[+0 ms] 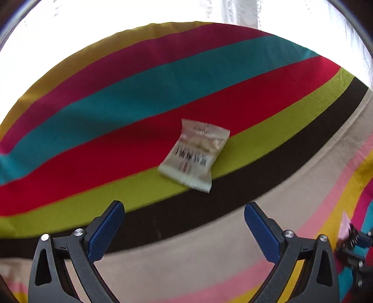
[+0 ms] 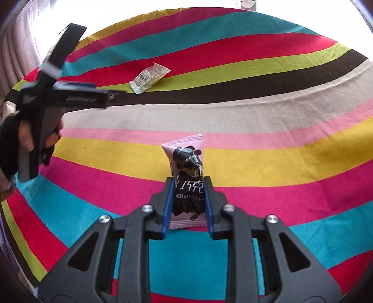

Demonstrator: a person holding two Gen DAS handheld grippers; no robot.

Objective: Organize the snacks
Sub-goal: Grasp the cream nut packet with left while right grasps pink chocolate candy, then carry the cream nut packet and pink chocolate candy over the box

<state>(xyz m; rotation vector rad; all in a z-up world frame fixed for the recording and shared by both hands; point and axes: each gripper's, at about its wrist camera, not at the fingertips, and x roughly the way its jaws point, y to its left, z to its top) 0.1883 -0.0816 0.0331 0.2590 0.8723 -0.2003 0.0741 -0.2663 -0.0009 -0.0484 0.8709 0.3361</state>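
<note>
A white snack packet [image 1: 195, 156] with dark print lies flat on the red and green stripes. My left gripper [image 1: 184, 206] hovers just short of it, jaws wide open and empty. In the right wrist view the same white packet [image 2: 149, 78] lies far back, and one of the left gripper's fingers [image 2: 88, 99] reaches toward it. My right gripper [image 2: 188, 179] is shut on a pink chocolate packet [image 2: 186, 163]. The blue pads press its two sides, and it stands upright above the pink and yellow stripes. That pink packet [image 1: 345, 223] also shows at the right edge of the left wrist view.
A striped cloth [image 2: 268, 163] covers the whole table. Its far edge [image 1: 163, 25] curves against bright light curtains [image 1: 240, 11]. A person's hand in a dark fingerless glove [image 2: 25, 137] grips the left gripper's handle at the left of the right wrist view.
</note>
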